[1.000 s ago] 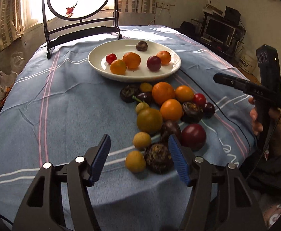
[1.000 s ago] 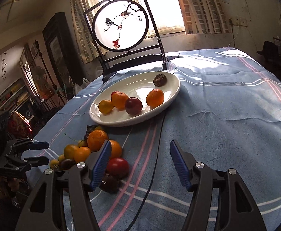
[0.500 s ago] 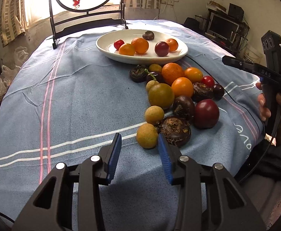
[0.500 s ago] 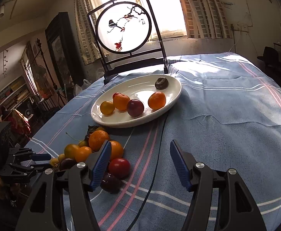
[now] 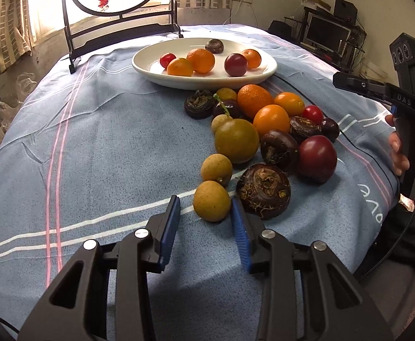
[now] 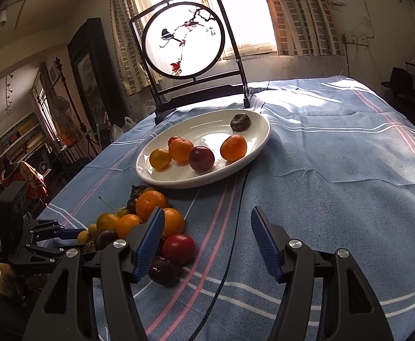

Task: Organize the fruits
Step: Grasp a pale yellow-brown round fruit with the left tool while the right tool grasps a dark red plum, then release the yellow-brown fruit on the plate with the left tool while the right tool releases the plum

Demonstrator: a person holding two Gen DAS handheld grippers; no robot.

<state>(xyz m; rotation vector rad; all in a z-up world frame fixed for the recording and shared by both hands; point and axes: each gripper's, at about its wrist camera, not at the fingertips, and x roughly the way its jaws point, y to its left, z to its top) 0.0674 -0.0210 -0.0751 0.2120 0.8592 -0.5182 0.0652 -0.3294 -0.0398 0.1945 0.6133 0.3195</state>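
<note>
Blue-clothed table (image 5: 94, 147): near its front edge, left gripper (image 5: 204, 207), fingers apart, flanks a light, brittle-skinned longan (image 5: 211, 204), best pinched gently mid-body; right gripper (image 6: 204, 227) gapes empty.

I read only "DAS", printed in pale letters on the black body of my right gripper (image 5: 406, 101), while the white marks on the tablecloth (image 5: 372, 201) nearby stay illegible.

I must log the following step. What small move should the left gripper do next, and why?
Probably ease forward a little, then close. The left gripper is open, and the tan longan sits just at the tips of its fingers, not yet between them; a water chestnut crowds its right side.
</note>
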